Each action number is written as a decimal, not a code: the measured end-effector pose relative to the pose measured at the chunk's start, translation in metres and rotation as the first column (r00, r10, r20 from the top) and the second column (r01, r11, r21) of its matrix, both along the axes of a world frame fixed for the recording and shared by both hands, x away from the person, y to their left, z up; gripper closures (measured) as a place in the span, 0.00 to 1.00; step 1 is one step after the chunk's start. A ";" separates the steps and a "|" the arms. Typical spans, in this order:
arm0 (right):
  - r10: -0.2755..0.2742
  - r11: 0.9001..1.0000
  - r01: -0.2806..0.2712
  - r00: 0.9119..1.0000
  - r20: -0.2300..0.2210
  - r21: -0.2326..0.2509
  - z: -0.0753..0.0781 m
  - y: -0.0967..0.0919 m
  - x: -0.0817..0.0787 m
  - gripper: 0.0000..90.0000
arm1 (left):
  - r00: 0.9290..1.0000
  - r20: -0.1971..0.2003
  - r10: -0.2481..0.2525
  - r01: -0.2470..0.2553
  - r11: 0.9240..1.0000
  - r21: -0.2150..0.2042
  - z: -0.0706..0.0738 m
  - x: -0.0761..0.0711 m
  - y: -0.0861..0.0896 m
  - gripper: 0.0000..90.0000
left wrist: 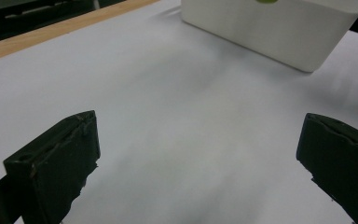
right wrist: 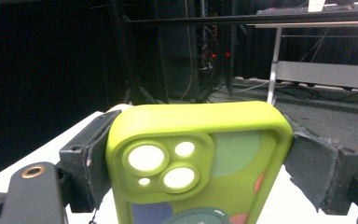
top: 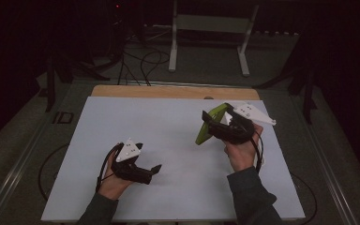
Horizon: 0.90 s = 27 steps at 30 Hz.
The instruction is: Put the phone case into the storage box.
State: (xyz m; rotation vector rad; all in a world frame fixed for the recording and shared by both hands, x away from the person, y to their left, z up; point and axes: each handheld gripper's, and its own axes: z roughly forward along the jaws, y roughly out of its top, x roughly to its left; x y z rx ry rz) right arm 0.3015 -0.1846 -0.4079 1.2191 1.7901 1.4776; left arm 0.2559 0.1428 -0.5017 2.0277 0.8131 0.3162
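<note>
My right gripper [top: 212, 125] is raised over the right side of the white board [top: 178, 136] and is shut on a lime-green phone case [top: 202, 135]. In the right gripper view the phone case [right wrist: 242, 154] stands upright between the pads [right wrist: 98, 158], with its camera cut-outs facing the lens and coloured shapes on its back. My left gripper [top: 150, 157] rests low at the board's front left. Its jaws stand wide open in the left gripper view [left wrist: 196, 140], with bare board between them.
A white box [left wrist: 279, 32] sits on the board ahead of the left gripper, with something green at its top rim. A wooden table edge [top: 168, 91] runs along the back. Beyond it, a metal frame [top: 211, 23] and cables [top: 140, 61] lie on the dark floor.
</note>
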 end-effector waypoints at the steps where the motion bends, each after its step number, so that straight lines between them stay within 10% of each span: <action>1: -0.001 1.000 0.001 1.000 0.002 -0.003 0.000 0.000 0.000 0.19 | 1.000 0.001 0.000 0.000 1.000 0.001 0.000 0.000 0.001 0.00; 27: -0.023 1.000 0.023 1.000 -0.007 -0.004 0.007 -0.003 0.013 0.19 | 1.000 -0.001 0.030 -0.030 1.000 0.008 -0.005 -0.010 0.018 0.00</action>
